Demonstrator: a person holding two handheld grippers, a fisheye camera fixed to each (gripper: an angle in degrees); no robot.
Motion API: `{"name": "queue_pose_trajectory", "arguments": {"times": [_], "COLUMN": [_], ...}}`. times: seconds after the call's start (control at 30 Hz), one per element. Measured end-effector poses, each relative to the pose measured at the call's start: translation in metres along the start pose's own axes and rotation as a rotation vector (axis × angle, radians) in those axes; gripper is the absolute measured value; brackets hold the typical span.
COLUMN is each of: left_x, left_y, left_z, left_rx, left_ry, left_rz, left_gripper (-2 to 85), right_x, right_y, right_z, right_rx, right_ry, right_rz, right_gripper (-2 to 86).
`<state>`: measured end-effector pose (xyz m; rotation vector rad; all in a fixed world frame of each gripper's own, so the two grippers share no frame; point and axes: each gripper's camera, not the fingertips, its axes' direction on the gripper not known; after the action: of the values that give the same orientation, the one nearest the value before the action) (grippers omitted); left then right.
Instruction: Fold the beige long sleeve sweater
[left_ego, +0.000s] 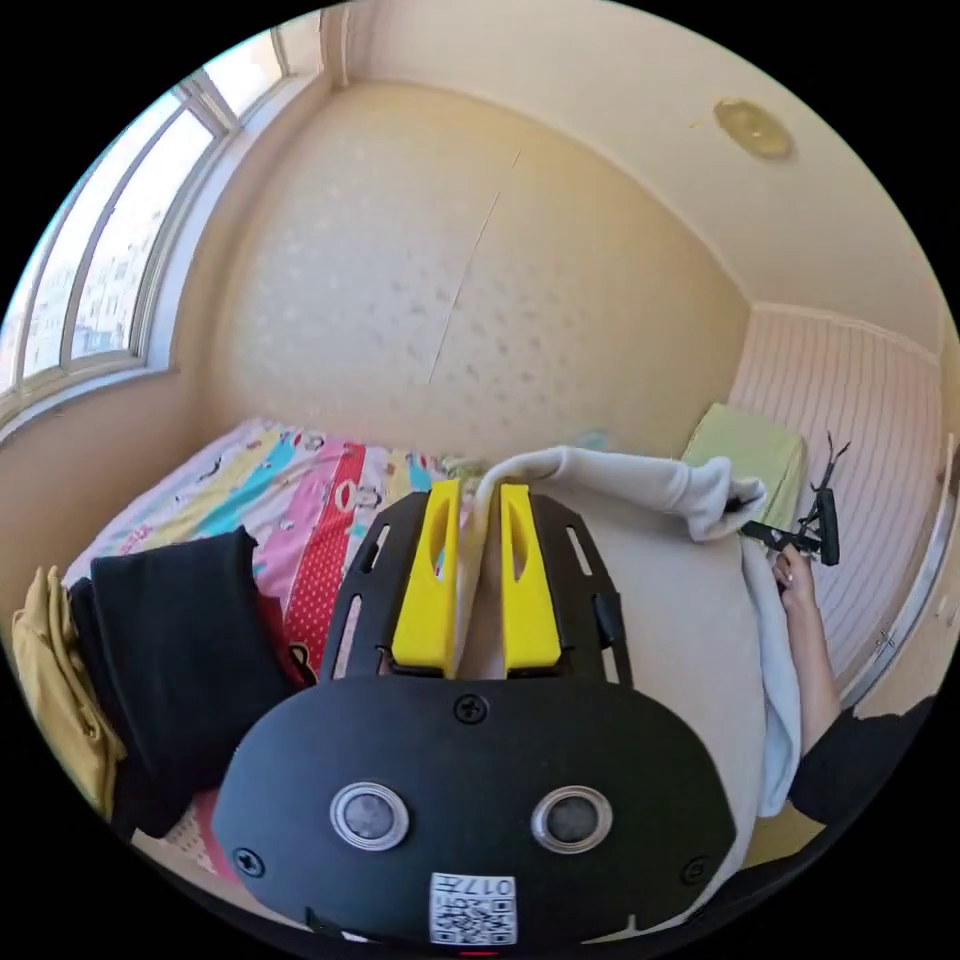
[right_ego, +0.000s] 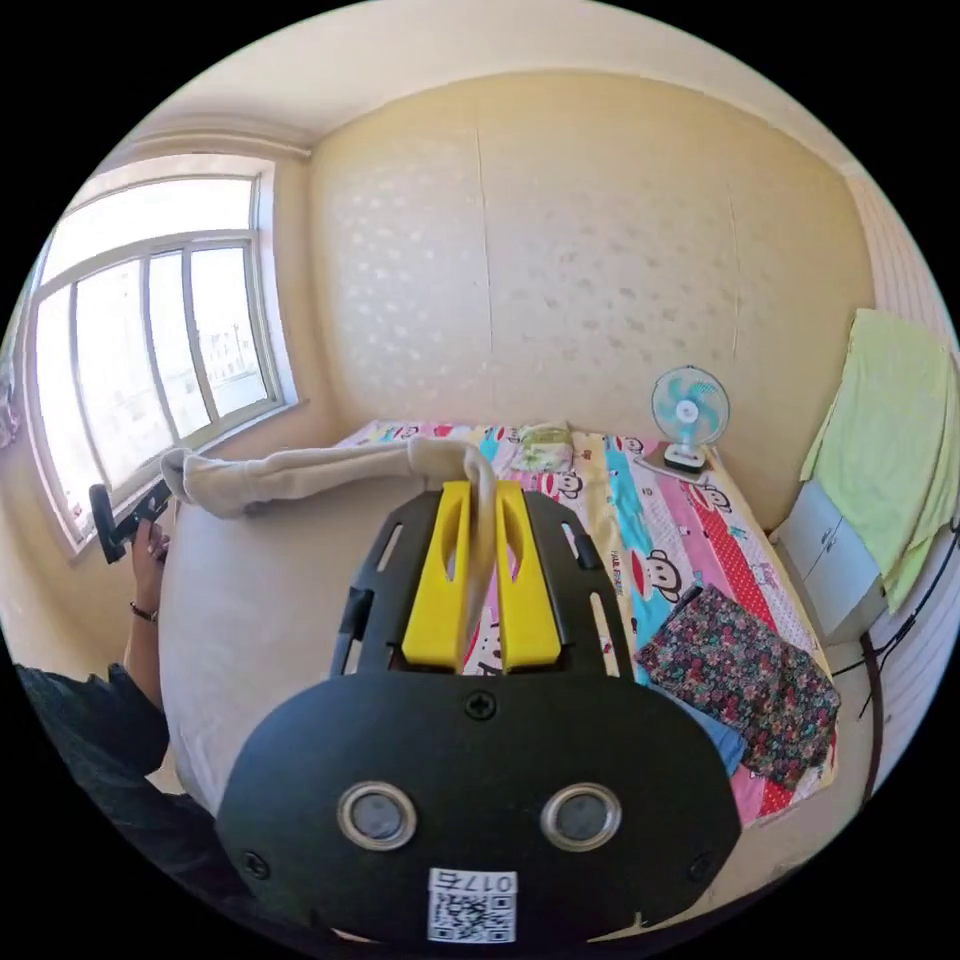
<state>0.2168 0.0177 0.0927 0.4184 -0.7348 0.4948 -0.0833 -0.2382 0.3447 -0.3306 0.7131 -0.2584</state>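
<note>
Both grippers' fingers (left_ego: 478, 575) (right_ego: 480, 575) clamped, raised.

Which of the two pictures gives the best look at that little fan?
The right gripper view: the small blue fan stands in full sight at the far end of the bed. In the left gripper view the held-up beige sweater covers that part of the room.

Both views close above bed (left_ego: 300, 490), facing the wall (right_ego: 600, 250)

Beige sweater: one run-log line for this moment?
left claw: shut on beige knit sweater | right claw: shut on it | sweater: held up over patterned bed
</note>
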Motion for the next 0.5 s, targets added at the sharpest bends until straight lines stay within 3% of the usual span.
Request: {"name": "queue_pose_trajectory", "arguments": {"times": [0.03,0.1,0.17,0.33,0.43,0.5], "left_x": [-0.02,-0.037,-0.045,-0.045,-0.046,-0.049], "left_y": [0.003,0.023,0.067,0.162,0.199,0.21], "left_z": [0.039,0.07,0.089,0.107,0.106,0.099], "left_rx": [-0.107,-0.177,-0.243,-0.45,-0.558,-0.578], "left_ry": [-0.007,0.067,0.037,0.042,0.088,0.104], "left_rz": [-0.072,-0.096,-0.063,-0.023,-0.061,-0.089], "left_gripper": [9.3,10.0,10.1,10.3,10.5,10.9], "right_x": [0.028,0.05,0.054,0.05,0.062,0.08], "right_y": [0.0,0.027,0.073,0.257,0.321,0.32], "right_z": [0.067,0.13,0.158,0.236,0.222,0.205], "right_rx": [-0.169,-0.309,-0.307,-0.599,-0.52,-0.536], "right_ry": [-0.059,-0.166,-0.147,-0.08,-0.138,-0.201], "right_rz": [0.078,0.122,0.127,0.164,0.257,0.275], "right_gripper": [8.0,9.7,11.0,13.8,12.2,6.4]}}
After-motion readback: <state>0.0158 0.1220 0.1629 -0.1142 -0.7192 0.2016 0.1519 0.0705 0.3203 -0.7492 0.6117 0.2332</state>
